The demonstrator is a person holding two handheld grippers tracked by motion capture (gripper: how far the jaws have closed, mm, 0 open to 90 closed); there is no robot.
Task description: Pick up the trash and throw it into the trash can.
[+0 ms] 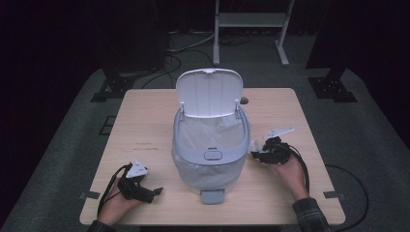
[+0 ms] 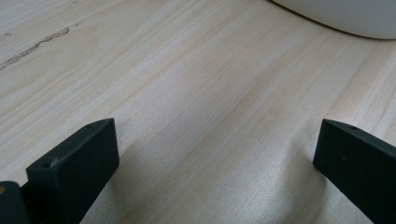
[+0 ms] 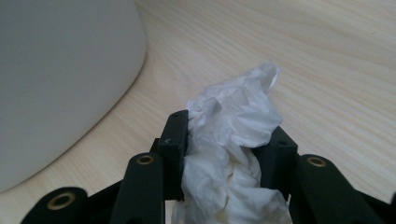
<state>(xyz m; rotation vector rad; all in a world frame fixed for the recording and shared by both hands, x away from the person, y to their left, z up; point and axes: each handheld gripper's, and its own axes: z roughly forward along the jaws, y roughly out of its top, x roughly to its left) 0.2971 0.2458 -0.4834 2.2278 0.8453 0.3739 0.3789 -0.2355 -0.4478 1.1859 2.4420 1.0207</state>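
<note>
High view: your right gripper [image 1: 253, 154] sits just right of the open bin [image 1: 211, 145]. Left gripper view: jaws released over bare desk [image 2: 196, 93]. Right gripper view: jaws grasp the crumpled tissue [image 3: 233, 135]; a loose hold could drop it short.

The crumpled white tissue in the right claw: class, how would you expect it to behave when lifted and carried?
The crumpled tissue probably squashes easily: it bulges around the right claw pressing on it. It looks very light, so it should lift effortlessly. Its loose folds would likely flop, not hold shape.
</note>
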